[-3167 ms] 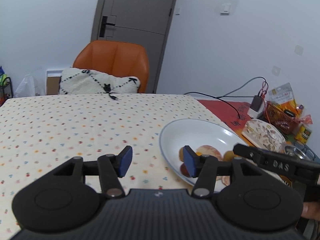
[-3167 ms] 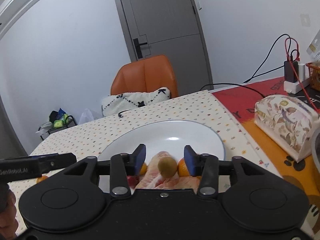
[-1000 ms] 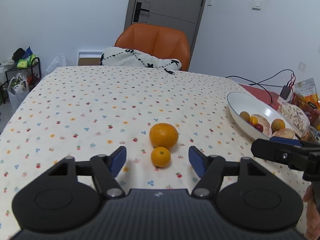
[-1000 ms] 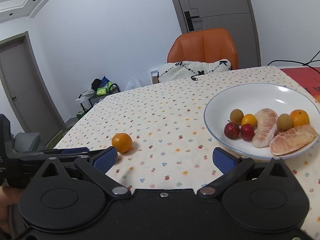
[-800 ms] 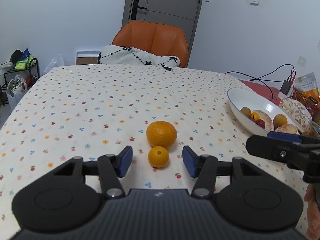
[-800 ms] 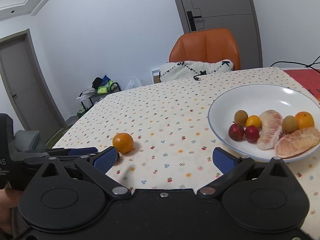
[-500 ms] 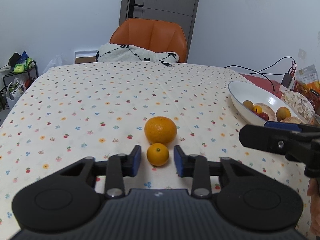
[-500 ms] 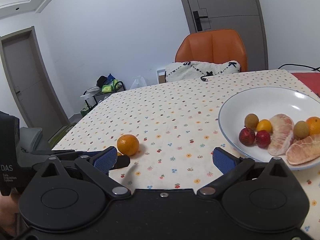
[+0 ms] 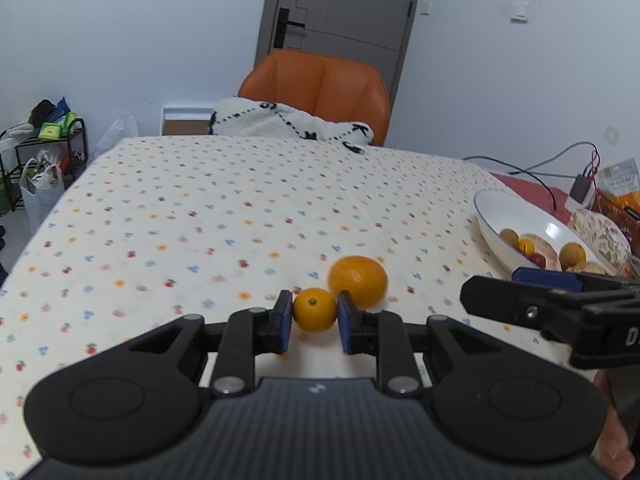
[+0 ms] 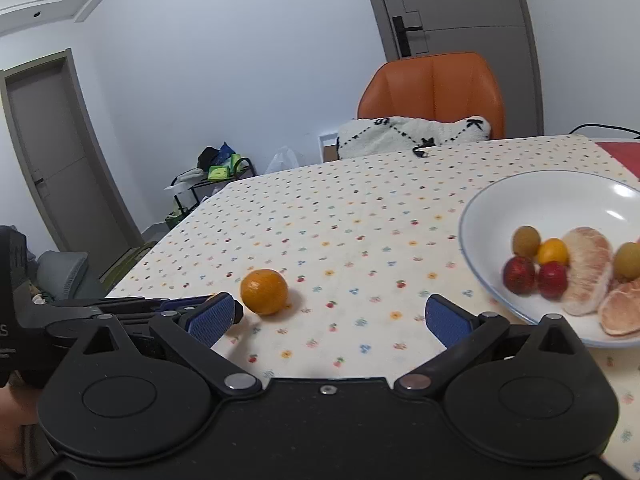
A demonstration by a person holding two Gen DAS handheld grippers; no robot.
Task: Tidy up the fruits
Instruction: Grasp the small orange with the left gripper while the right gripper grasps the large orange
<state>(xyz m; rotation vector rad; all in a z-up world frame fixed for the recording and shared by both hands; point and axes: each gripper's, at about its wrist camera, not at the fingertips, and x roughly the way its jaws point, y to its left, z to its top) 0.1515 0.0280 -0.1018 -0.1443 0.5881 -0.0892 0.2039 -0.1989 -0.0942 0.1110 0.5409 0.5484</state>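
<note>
Most fruit is already gathered in the white bowl (image 10: 560,196), seen at 3 o'clock in the right wrist view: two red fruits (image 10: 536,276), small yellow-brown ones, a small orange one and two peeled pomelo segments (image 10: 588,272). Two oranges are left out on the dotted tablecloth (image 9: 240,208).

The small orange (image 9: 315,309) is pinched between the blue pads of the left gripper (image 9: 314,320), at about 6 o'clock of the cloth in the left wrist view; the jaws have just been closing and are now clamped on it. It appears to rest on the cloth, not yet lifted. The larger orange (image 9: 358,281) lies just beside it at 1 o'clock, touching or nearly so; contact cannot be told.

The right gripper (image 10: 326,320) is held with jaws wide apart, nothing between them; the larger orange (image 10: 264,291) is seen at its 10 o'clock, the bowl at its 3 o'clock.

Judged progress: late stage. Left to do: small orange carried to the bowl, then the larger one. The bowl is well apart from both oranges.
</note>
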